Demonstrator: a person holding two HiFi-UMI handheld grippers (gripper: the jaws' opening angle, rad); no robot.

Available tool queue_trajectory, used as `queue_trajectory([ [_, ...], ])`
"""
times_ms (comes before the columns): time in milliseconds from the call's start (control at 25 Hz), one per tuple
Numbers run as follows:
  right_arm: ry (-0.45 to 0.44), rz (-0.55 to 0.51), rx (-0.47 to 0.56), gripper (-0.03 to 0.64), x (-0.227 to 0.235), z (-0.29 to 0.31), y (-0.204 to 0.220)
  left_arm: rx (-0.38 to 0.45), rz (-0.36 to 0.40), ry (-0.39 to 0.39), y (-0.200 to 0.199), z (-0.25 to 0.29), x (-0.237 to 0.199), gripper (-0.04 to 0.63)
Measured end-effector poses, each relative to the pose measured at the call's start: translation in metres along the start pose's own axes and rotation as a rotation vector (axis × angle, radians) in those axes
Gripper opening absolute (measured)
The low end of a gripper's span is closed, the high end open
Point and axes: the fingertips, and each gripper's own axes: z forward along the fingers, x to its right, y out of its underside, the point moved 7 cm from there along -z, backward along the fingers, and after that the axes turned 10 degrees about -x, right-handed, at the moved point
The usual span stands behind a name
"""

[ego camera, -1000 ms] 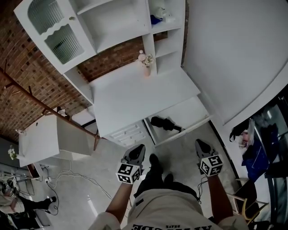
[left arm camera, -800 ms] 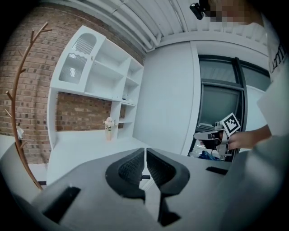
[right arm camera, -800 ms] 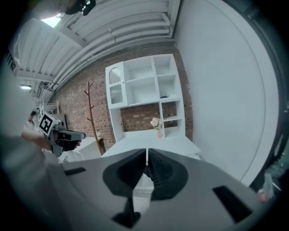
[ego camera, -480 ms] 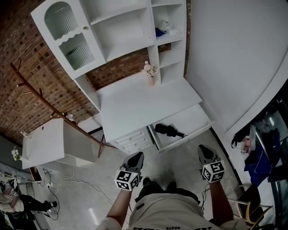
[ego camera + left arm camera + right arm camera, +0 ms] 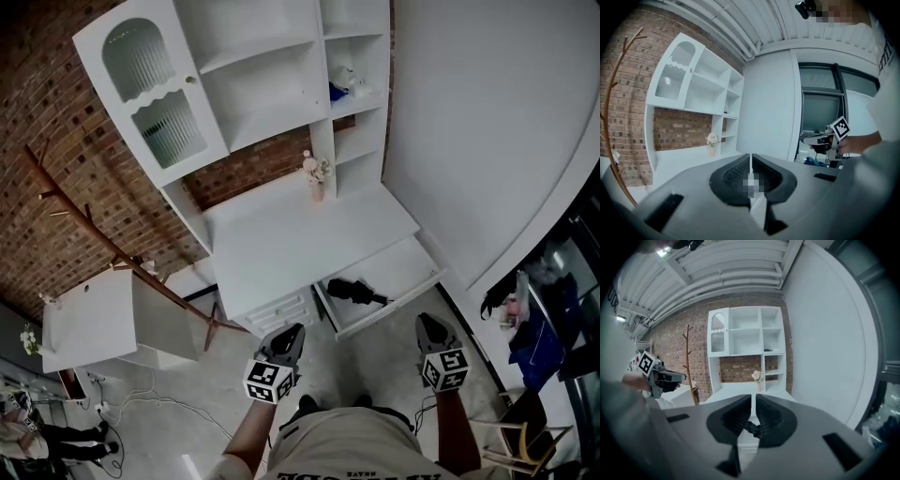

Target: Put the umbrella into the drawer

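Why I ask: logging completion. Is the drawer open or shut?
Open: the drawer is pulled out from the desk, with the umbrella lying inside.

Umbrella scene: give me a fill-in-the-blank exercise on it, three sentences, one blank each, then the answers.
1. The black umbrella lies inside the open ____.
2. On the desk stands a vase holding ____.
3. The left hand-held gripper and the right hand-held gripper are both empty, with jaws ____.

Missing words: drawer; flowers; shut.
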Motion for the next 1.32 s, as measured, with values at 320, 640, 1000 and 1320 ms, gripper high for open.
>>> queue_trajectory([
  [320, 0.014, -0.025, 0.047, 0.037, -0.018, 0.006, -0.015, 0.022, 0.003, 0.030, -0.008, 0.001, -0.027, 0.034],
  [640, 0.014, -0.050, 0.059, 0.036, -0.028, 0.012, -0.024, 0.035, 0.011, 0.051, -0.012, 0.003, -0.037, 0.034],
  [1000, 0.010, -0.052, 0.061, 0.035, -0.028, 0.016, -0.030, 0.039, 0.019, 0.057, -0.019, 0.005, -0.041, 0.034],
  [1320, 0.004, -0.046, 0.079, 0.035, -0.027, 0.017, -0.037, 0.039, 0.020, 0.054, -0.020, 0.006, -0.044, 0.034],
])
